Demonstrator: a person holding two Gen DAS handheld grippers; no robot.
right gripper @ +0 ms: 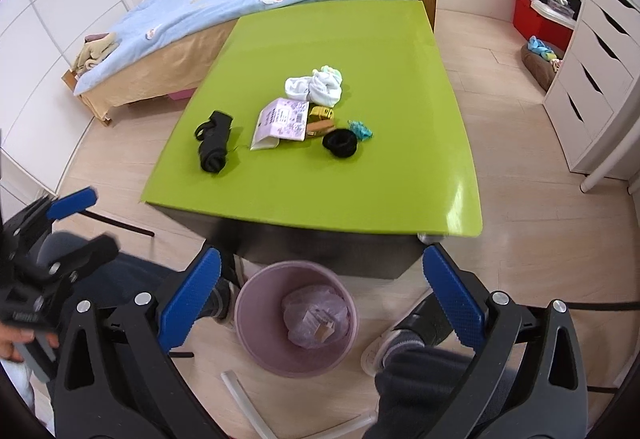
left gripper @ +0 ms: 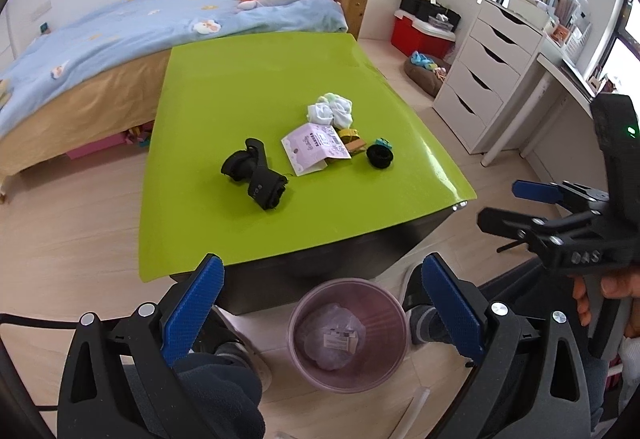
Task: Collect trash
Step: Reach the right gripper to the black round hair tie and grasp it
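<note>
Above the bin (left gripper: 347, 333) | both my grippers, left (left gripper: 322, 313) and right (right gripper: 320, 305), had fingers spread, empty | wrapper (right gripper: 282, 121) on bench (right gripper: 360, 191) | risk: snagging socks (right gripper: 214, 147) instead

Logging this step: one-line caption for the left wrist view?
Open left gripper above pink plastic bin; black socks, pink paper packet on green table.

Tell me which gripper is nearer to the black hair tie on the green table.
Right, though only slightly. The right gripper is off the table's near right corner, on the black hair tie's side. The left gripper hangs lower, over the pink bin. Both are open and empty.
</note>
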